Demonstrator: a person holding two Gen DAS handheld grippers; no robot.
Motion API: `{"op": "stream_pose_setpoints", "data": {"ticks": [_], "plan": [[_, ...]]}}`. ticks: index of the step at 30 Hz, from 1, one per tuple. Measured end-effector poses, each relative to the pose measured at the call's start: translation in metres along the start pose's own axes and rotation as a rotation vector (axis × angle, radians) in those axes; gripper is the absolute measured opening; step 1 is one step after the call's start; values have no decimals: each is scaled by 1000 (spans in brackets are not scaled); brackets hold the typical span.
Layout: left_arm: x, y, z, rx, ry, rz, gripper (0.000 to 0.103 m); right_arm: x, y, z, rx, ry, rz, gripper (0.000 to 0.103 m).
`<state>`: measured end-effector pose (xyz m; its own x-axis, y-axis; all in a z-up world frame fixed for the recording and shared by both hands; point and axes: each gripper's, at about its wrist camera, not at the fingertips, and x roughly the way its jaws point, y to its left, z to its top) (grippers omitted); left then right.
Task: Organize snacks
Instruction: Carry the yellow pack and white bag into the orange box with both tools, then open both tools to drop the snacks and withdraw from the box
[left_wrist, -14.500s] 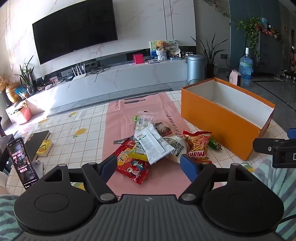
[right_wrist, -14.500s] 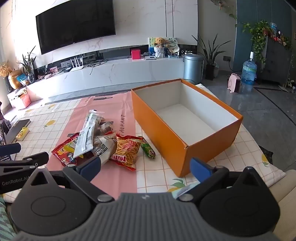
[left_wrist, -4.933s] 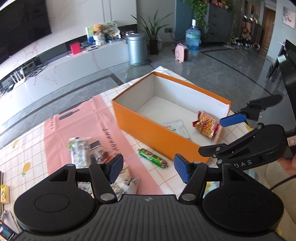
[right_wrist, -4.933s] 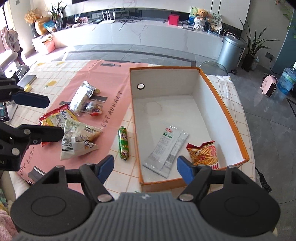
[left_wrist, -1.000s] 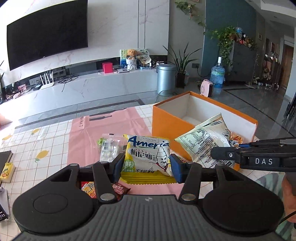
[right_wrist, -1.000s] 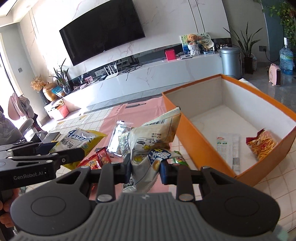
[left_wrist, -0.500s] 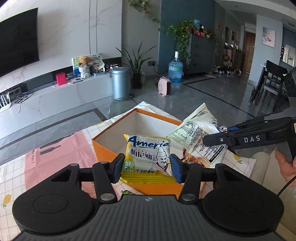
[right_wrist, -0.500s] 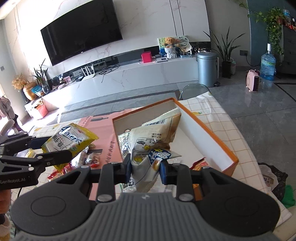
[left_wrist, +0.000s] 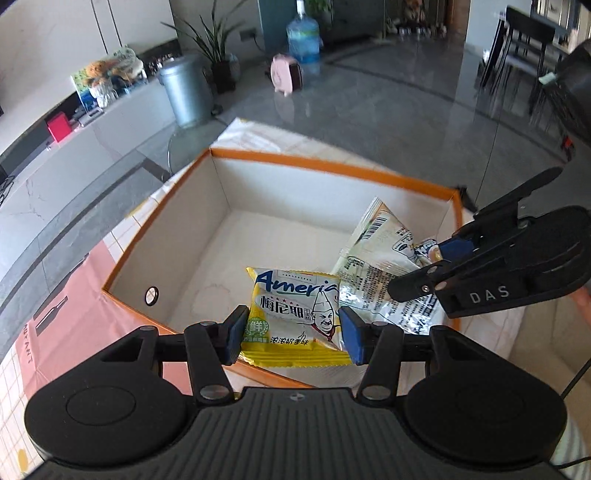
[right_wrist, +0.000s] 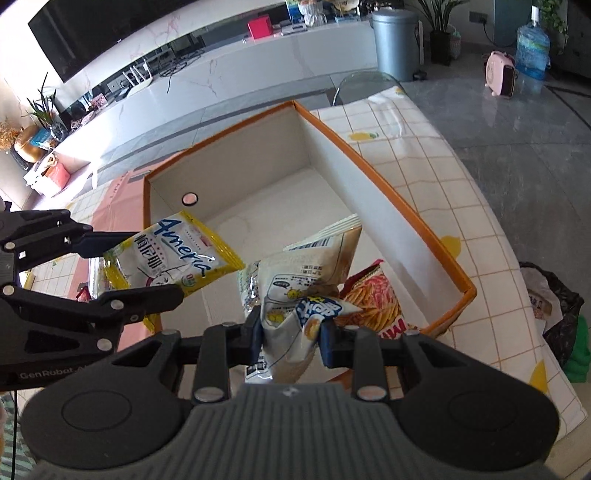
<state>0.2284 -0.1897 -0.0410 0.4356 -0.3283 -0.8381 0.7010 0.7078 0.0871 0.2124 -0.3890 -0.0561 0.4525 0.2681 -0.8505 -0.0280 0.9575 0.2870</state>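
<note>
Moved since 1 second ago: both grippers, each with its packet, have gone from beside the orange cardboard box (left_wrist: 280, 162) to above its open top, tilted downward into it. Item 1: left gripper (left_wrist: 293, 334), blue pads pressed on the 2 side edges of a yellow noodle packet (left_wrist: 295, 314), jaws part-spread to the packet's width; the packet hangs straight ahead of the fingers, above the box's white floor near its front wall. Item 2: right gripper (right_wrist: 291, 332), jaws nearly together, pinching the crumpled lower end of a white snack bag (right_wrist: 295, 284) with a barcode and blue lettering; the bag stands up ahead of the fingers, above the box interior. Item 3: red crisp packet (right_wrist: 373, 295), lying on the box floor just right of and beyond the right gripper's fingers, partly hidden by the white bag. Item 4: the box, orange outside, white inside, 1 round hole in an end wall, resting on a checked tablecloth (right_wrist: 443, 177) with a pink mat (left_wrist: 66, 314) to the left of the left gripper. In the right wrist view the left gripper sits to the left, its packet reaching over the box rim.
</note>
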Motion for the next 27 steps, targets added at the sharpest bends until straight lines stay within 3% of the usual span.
{"op": "stream_pose_setpoints", "data": {"ticks": [4, 12, 19, 27], "plan": [[22, 4, 0, 27, 79, -20, 60, 23, -3, 4, 3, 75, 20, 27], [47, 2, 1, 98, 230, -19, 60, 37, 10, 15, -111, 191, -22, 28], [48, -3, 0, 138, 277, -23, 61, 56, 22, 27, -195, 304, -36, 29], [55, -4, 4, 152, 278, -20, 70, 70, 24, 30, -208, 354, -81, 34]]}}
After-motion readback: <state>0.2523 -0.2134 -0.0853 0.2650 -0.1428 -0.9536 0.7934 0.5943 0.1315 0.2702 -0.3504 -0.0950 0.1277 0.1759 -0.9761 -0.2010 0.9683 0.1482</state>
